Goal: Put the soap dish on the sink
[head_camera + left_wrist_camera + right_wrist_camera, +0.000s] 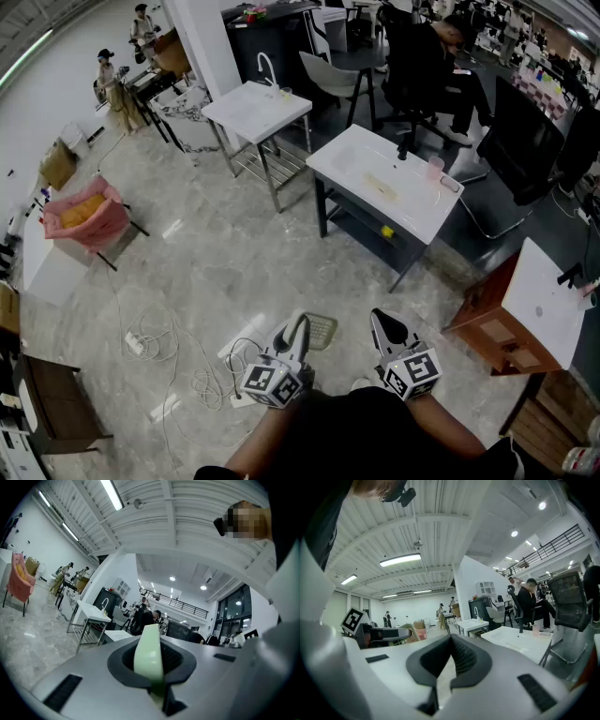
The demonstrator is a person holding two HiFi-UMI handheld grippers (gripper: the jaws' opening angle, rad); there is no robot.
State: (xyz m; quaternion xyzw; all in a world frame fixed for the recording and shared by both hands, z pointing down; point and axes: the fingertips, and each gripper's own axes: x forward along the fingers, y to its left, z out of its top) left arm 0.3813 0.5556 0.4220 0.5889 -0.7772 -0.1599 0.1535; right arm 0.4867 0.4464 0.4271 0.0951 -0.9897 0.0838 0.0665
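A pale green soap dish (321,330) is held edge-on in my left gripper (302,326), low over the floor. In the left gripper view the soap dish (149,652) stands upright between the dark pads (121,663), and the left gripper (150,637) is shut on it. Beside it, my right gripper (379,319) is shut with nothing in it, and its right gripper (452,656) pads meet. The nearest white sink (375,187), with a black tap (403,146) and a pink cup (434,167), stands well ahead of both grippers. The same sink (520,645) appears at the right of the right gripper view.
A second white sink (255,108) on a metal frame stands farther back. A wooden cabinet with a white top (525,309) is at the right. Cables and a power strip (139,343) lie on the floor at the left. A person in black (441,52) sits behind the near sink.
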